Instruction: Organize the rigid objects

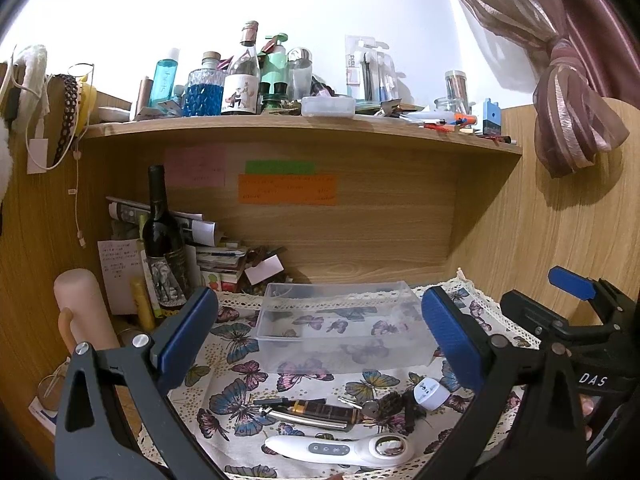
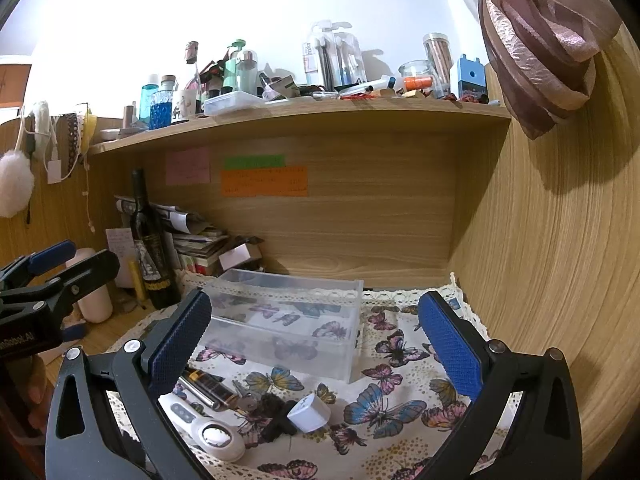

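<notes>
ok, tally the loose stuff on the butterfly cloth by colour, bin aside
White: 2, handheld device, small cap
Dark or black: 2, tube, fuzzy clump
Silver: 1, keys
Total: 5
Clear bin holds nothing.

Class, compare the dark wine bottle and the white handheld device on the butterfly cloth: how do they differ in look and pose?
The wine bottle stands upright off the cloth at the back left; the white device lies flat on the cloth at the front. The bottle is dark with a pictured label; the device is white with small buttons and a shiny round end. Neither is in the clear bin, and neither is held.
</notes>
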Demonstrator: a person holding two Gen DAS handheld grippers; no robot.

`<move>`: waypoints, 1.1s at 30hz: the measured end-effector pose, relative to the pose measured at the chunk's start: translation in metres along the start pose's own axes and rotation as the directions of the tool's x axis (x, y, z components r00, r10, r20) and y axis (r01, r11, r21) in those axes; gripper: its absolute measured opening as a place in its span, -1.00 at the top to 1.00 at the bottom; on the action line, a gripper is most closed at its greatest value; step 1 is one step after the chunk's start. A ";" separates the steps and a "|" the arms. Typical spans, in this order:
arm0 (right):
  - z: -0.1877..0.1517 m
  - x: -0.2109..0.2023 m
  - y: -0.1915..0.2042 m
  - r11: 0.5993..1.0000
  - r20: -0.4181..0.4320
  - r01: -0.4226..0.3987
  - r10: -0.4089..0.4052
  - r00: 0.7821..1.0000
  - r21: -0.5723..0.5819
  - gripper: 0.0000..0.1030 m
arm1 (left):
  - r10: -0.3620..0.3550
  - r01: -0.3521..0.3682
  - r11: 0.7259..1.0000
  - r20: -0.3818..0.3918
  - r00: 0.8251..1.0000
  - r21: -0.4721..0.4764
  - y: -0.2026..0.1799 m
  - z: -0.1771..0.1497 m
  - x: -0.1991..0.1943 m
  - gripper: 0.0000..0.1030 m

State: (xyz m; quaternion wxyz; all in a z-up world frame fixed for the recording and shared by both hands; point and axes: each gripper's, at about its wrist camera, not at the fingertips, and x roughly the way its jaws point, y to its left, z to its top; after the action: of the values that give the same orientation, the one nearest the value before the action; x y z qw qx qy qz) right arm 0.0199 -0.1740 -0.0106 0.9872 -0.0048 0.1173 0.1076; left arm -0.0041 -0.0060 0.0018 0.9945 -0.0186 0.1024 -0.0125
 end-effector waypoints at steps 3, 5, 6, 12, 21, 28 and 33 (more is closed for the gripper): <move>-0.001 0.000 -0.001 1.000 0.001 -0.002 0.002 1.000 0.004 -1.00 | -0.006 0.006 1.000 -0.005 1.000 0.001 -0.001 0.001 0.000 -1.00; -0.001 0.000 -0.001 1.000 0.002 -0.001 0.001 1.000 0.003 -1.00 | -0.005 0.005 1.000 -0.006 1.000 0.006 -0.002 0.001 0.000 -1.00; 0.000 0.000 -0.001 1.000 0.002 -0.002 0.002 1.000 0.003 -1.00 | -0.006 0.006 1.000 -0.006 1.000 0.009 -0.002 0.001 0.000 -1.00; -0.001 0.000 -0.001 1.000 0.001 -0.003 0.003 1.000 0.004 -1.00 | -0.002 0.002 1.000 -0.003 1.000 0.009 -0.002 0.002 0.000 -1.00; -0.001 0.000 -0.001 1.000 0.001 -0.006 0.006 1.000 0.001 -1.00 | 0.000 0.000 1.000 -0.005 1.000 0.004 0.001 0.001 0.001 -1.00; -0.001 0.001 0.001 1.000 0.000 -0.006 0.006 1.000 0.000 -1.00 | 0.002 -0.002 1.000 -0.003 1.000 0.005 0.000 0.001 0.001 -1.00; -0.001 0.001 0.001 1.000 0.001 -0.006 0.006 1.000 0.000 -1.00 | -0.001 0.001 1.000 -0.005 1.000 0.003 0.001 0.001 0.002 -1.00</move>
State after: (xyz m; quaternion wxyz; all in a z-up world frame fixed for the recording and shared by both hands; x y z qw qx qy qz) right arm 0.0207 -0.1727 -0.0114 0.9870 -0.0044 0.1170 0.1106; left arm -0.0021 -0.0049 0.0024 0.9943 -0.0169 0.1046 -0.0130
